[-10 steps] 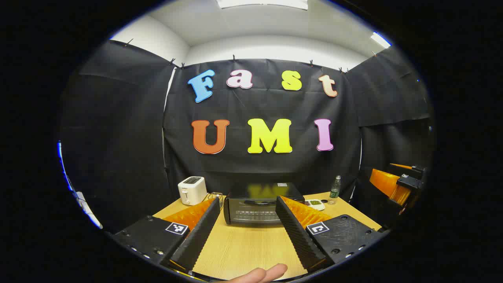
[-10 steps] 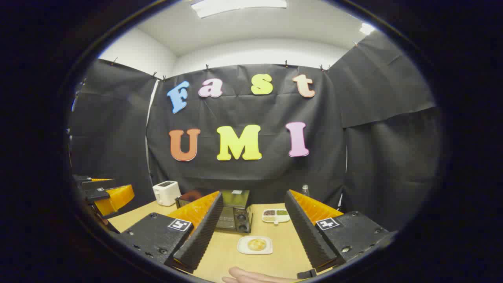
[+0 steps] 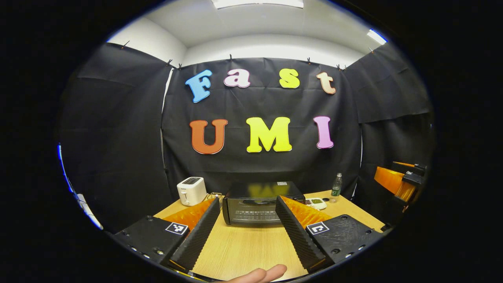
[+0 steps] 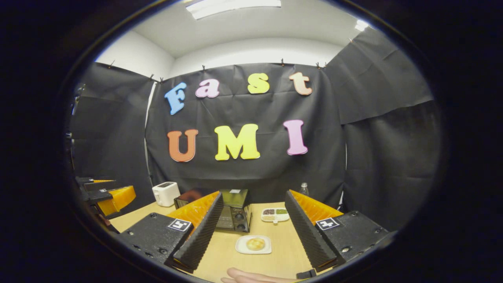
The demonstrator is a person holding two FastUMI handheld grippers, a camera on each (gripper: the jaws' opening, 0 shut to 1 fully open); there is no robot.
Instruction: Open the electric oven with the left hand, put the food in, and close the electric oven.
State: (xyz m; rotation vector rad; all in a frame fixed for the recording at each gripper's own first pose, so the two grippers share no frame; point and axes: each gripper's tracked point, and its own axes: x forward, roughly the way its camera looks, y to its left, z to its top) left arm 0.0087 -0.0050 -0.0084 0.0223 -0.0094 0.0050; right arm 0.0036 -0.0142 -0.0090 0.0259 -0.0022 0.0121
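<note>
A black electric oven (image 3: 257, 202) stands with its door closed at the back of the wooden table (image 3: 243, 247), straight ahead of my left gripper (image 3: 247, 204). That gripper is open and holds nothing. In the right gripper view the oven (image 4: 232, 214) sits left of centre. A round bun (image 4: 255, 243) lies on a white square plate (image 4: 240, 247) in front of it, between the fingers of my open right gripper (image 4: 253, 198) but well beyond them. The right gripper (image 3: 399, 179) also shows at the far right of the left gripper view.
A white toaster (image 3: 191, 190) stands left of the oven. A divided white dish (image 4: 275, 214) and a small bottle (image 3: 335, 188) sit to its right. A fingertip (image 3: 263, 274) shows at the bottom edge. Black cloth walls enclose the table.
Both views have shifted slightly: the oven and plate sit a little higher in frame. The jaws of both grippers stay as they were.
</note>
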